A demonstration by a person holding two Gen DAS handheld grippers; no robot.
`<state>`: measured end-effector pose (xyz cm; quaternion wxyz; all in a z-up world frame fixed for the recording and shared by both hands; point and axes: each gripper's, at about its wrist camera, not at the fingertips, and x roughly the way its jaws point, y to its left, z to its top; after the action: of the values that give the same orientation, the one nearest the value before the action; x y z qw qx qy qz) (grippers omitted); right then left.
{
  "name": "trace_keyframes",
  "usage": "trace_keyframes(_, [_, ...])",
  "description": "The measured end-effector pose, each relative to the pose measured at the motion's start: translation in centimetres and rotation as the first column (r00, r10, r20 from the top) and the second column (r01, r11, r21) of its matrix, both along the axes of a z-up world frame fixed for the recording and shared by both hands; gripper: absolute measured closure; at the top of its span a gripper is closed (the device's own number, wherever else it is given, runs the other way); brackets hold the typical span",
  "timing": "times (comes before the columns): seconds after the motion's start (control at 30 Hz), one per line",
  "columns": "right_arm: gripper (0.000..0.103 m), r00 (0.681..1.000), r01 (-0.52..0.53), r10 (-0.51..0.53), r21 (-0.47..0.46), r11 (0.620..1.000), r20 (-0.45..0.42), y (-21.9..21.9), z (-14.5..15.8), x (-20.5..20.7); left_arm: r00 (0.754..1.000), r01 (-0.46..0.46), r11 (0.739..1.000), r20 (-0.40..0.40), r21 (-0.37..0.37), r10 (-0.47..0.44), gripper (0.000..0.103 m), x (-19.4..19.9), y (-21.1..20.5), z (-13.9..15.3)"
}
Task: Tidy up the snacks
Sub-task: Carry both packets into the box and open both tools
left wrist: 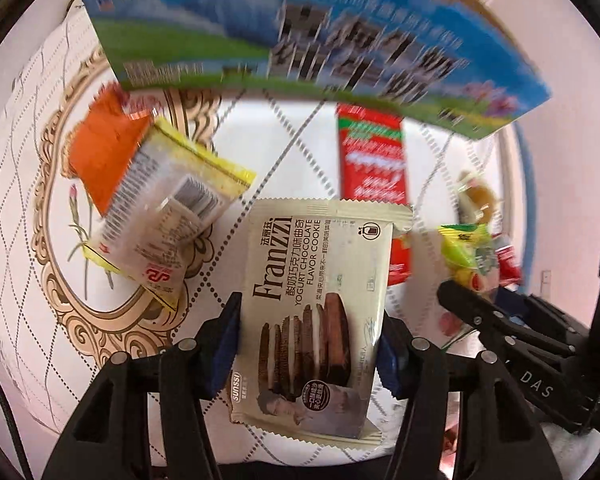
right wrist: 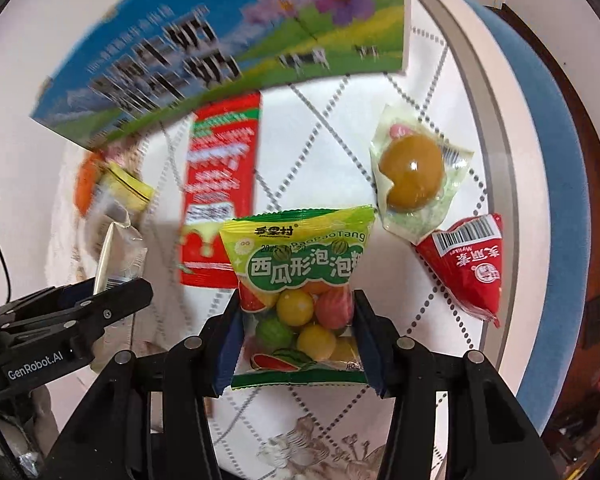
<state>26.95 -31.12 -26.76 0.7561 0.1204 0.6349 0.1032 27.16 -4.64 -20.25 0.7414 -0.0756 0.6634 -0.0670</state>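
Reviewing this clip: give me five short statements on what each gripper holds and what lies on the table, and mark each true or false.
1. The left gripper is shut on the Franzzi cookie packet. True.
2. The right gripper is empty. False: it is shut on the watermelon gum bag.
3. A wrapped brown egg lies on the table. True.
4. The long red packet is held between fingers. False: it lies on the tablecloth.
5. The red triangular packet shows a barcode. True.
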Motion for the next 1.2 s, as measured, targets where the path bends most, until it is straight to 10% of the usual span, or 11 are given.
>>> trace_keyframes(0.3, [0.05,0.986,0.027,-0.045,0.112,0.993,0.161,-1.5,9.1,2.6,0.995,0.021,0.985,0.104,-0.17,-0.004,0.047,6.0,0.2,10.2])
trace_keyframes(0.53, [0.05,0.96,0.058,-0.069,0.049,0.997,0.273,-1.5,13.0,10.3,0.977,0.011,0.999,0.213,-0.041,-0.002,0.047,14.2,-0.8,13.5])
trace_keyframes(1.0, [0.049,0.986,0.07,-0.038,-0.191,0.979,0.162,-0.8,7.9,23.4,0.999,-0.045,0.991,0.02,0.13,0.042,0.045,26.3,1.2,1.9])
trace_keyframes(1.07, [0.032,0.991,0.067,-0.042,-0.198,0.978,0.129,-1.0,7.0,24.2,0.999,-0.036,0.992,-0.026,0.123,0.04,0.045,26.8,1.1,0.3])
trace_keyframes(1.2, [0.018,0.99,0.049,-0.019,-0.226,0.973,0.137,-0.1,6.7,24.6,0.999,-0.026,0.994,-0.032,0.103,0.03,0.013,26.5,1.2,-0.7])
